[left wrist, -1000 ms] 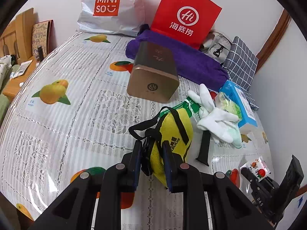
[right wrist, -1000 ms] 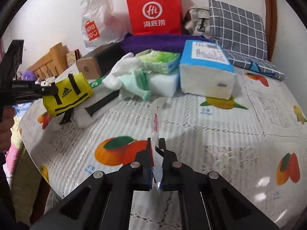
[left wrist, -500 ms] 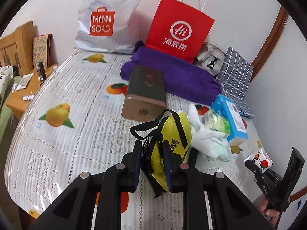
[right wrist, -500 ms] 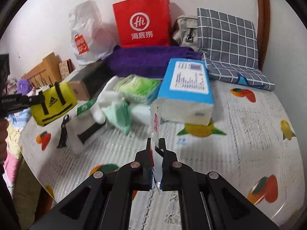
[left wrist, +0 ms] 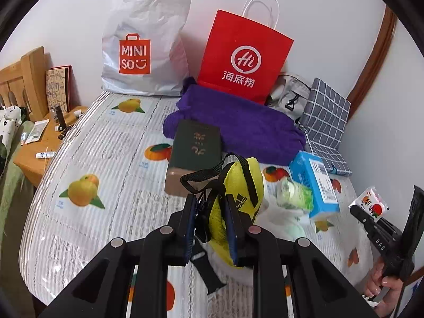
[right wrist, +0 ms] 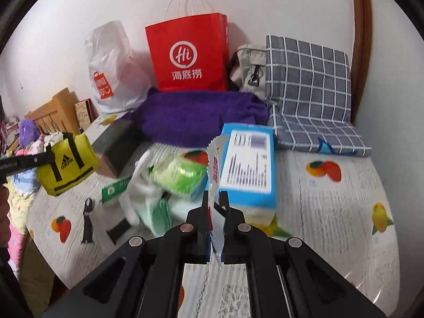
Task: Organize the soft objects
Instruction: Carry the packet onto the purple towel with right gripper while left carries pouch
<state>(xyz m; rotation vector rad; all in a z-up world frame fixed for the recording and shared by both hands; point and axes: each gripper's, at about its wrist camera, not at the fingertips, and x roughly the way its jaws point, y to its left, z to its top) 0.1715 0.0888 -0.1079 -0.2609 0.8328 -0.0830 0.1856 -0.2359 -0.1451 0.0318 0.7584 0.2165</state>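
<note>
Here the left tongs pinch a small yellow Adidas duffel bag by its end, and the bag hangs clear of the bed, its black straps looping above the fingers. The right wrist view shows the same bag lifted at the left edge, above the fruit-print bed cover. The right tongs are pressed together on a thin white snack packet with red print, which stands upright between the fingers; in the left wrist view that packet shows an orange fruit picture at the far right, with a person's hand on the handle below it.

On the bed lie a blue tissue pack, a green wipes pack just beside it, white and mint gloves, a dark green box and a purple towel. Against the wall stand a red paper bag, a white Miniso bag, a grey pouch and a grey checked cushion.
</note>
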